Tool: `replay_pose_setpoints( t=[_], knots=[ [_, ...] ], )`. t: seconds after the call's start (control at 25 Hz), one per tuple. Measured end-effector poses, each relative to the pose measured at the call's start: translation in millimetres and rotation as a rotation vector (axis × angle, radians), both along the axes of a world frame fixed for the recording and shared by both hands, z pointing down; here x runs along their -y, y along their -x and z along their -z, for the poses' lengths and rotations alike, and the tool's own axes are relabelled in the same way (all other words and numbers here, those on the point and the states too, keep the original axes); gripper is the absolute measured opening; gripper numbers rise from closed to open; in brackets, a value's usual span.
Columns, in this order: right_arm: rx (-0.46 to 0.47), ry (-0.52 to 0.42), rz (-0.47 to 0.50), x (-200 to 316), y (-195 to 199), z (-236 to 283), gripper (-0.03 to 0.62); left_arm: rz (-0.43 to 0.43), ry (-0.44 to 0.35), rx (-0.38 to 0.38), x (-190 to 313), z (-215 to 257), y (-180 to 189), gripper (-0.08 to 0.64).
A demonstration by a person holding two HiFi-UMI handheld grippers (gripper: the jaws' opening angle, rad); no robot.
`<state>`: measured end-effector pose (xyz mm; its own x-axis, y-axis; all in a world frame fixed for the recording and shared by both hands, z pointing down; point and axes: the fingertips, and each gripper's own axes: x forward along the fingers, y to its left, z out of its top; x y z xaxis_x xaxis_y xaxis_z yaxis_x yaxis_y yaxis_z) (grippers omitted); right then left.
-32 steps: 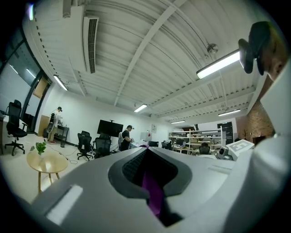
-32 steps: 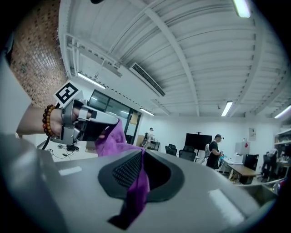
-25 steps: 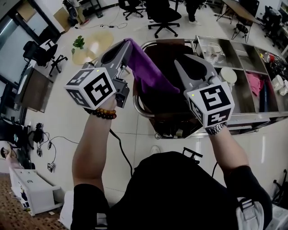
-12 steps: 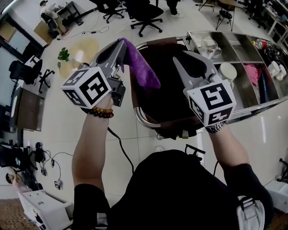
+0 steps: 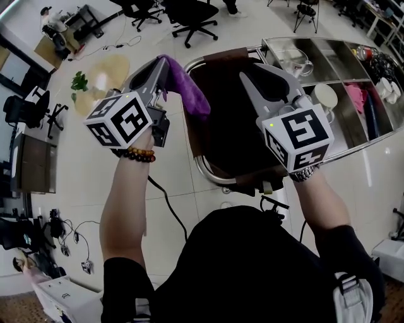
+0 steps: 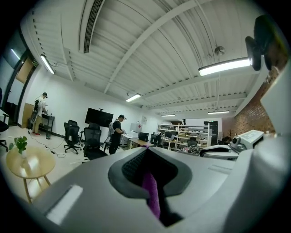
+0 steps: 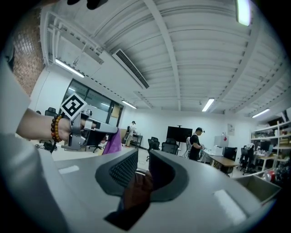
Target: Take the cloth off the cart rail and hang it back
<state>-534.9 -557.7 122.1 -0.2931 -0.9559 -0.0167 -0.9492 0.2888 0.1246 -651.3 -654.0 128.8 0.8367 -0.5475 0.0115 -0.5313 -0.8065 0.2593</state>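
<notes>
White office floor [image 5: 170, 183] spreads below, with swivel chairs [image 5: 189, 12] and a round table [image 5: 110, 69] beyond. The left gripper [image 5: 163, 62] pinches the purple cloth [image 5: 186, 88], held above the cart rail [image 5: 202, 165]. The right gripper [image 5: 246, 79] has its jaws apart over a brown cloth [image 5: 221, 57] draped there.

Round wooden table [image 5: 123, 66] with a potted plant [image 5: 79, 81] on top. Black office chairs [image 5: 192, 12] nearby. Dark screen [image 6: 99, 117] on far wall.
</notes>
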Motion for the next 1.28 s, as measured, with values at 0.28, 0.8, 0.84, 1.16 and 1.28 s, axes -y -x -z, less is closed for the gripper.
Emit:
replay_pose_setpoints(
  t=[0.28,0.8,0.84,1.16,1.28],
  knots=[
    [-0.011,0.006,0.015,21,28,-9,0.074,0.054,0.052,0.044,26,-52,40,0.005],
    [-0.054,0.041,0.072,46,83,-26,0.075,0.219,0.264,0.126,47,-181,118,0.006],
    [-0.059,0.044,0.074,47,89,-26,0.075,0.226,0.283,0.133,47,-191,125,0.006],
    [-0.088,0.063,0.071,56,120,-37,0.075,0.253,0.374,0.139,52,-243,154,0.083],
    [-0.094,0.072,0.069,56,124,-41,0.075,0.255,0.39,0.124,53,-250,158,0.115]
  ],
)
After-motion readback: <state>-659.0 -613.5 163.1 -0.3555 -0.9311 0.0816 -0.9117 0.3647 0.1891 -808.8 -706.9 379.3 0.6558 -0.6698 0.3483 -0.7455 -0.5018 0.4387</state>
